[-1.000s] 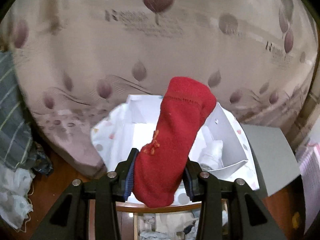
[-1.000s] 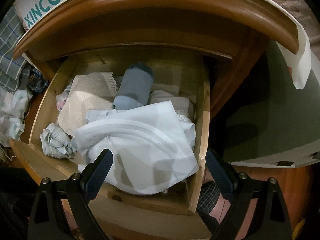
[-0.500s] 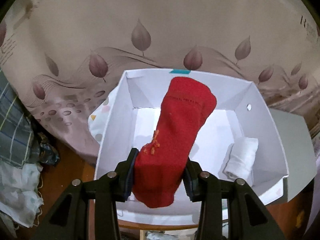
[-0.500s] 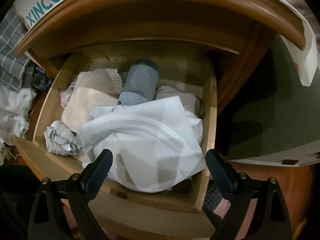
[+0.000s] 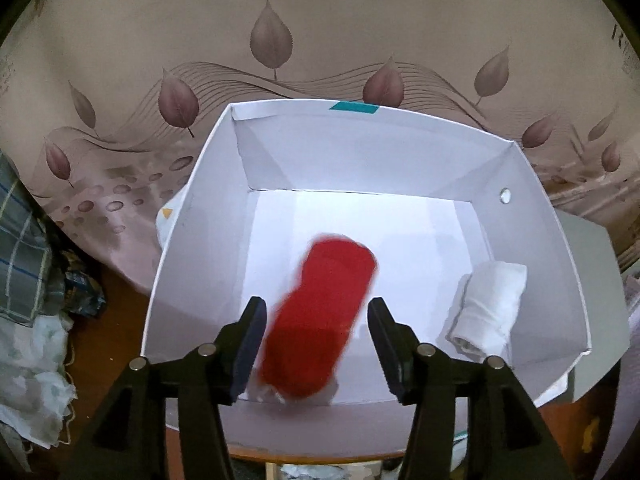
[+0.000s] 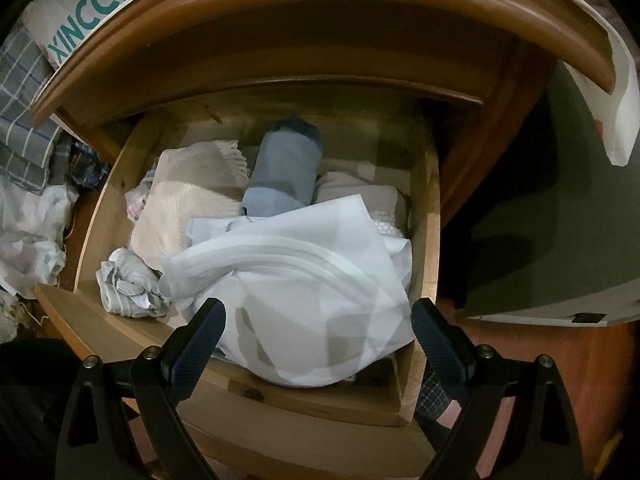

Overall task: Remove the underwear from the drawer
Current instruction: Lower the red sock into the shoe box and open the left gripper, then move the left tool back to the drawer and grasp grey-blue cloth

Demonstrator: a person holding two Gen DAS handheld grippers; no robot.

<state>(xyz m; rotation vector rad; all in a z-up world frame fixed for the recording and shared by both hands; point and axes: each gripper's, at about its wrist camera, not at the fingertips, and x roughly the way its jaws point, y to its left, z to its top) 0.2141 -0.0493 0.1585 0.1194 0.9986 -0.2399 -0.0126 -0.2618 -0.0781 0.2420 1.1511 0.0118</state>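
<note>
In the left wrist view my left gripper [image 5: 316,320] is open above a white cardboard box [image 5: 208,184]. A rolled red underwear piece [image 5: 320,320] is blurred between the fingers, loose and dropping into the box. A rolled white piece [image 5: 488,312] lies at the box's right side. In the right wrist view my right gripper [image 6: 320,324] is open and empty over the open wooden drawer [image 6: 424,240]. The drawer holds a white cloth [image 6: 296,280], a grey-blue roll [image 6: 284,172], a beige folded piece [image 6: 188,208] and a crumpled grey piece [image 6: 128,288].
The box sits on the nightstand top [image 6: 280,4] against a bed with a leaf-print sheet [image 5: 280,60]. Plaid and white clothes [image 5: 28,272] lie on the floor at the left. A grey-green board [image 6: 560,220] stands right of the drawer.
My left gripper opened and let go of the red roll, which is falling into the box. The view moved closer over the box. The right gripper moved slightly closer to the drawer.
</note>
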